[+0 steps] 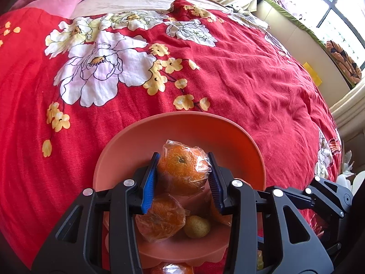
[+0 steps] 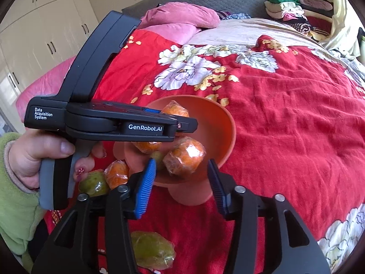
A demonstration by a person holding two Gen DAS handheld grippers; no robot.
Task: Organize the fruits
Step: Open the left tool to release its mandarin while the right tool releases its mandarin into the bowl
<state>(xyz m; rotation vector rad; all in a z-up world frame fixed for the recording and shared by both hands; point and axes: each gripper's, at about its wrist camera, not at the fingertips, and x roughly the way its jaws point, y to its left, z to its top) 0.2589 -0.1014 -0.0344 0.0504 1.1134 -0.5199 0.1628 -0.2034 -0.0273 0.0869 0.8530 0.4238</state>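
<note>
A salmon-pink footed bowl stands on the bed. Over it, my left gripper is shut on a plastic-wrapped orange, with both blue pads against its sides. Under it in the bowl lie another wrapped orange and a small yellow-green fruit. My right gripper stands open at the bowl's near rim. A wrapped orange lies in the bowl between its pads, which do not press on it. A hand holds the left gripper's body above the bowl.
On the red floral bedspread beside the bowl lie a wrapped orange and two wrapped green fruits. Pink pillows and piled clothes sit at the far end. Wardrobes stand at the left.
</note>
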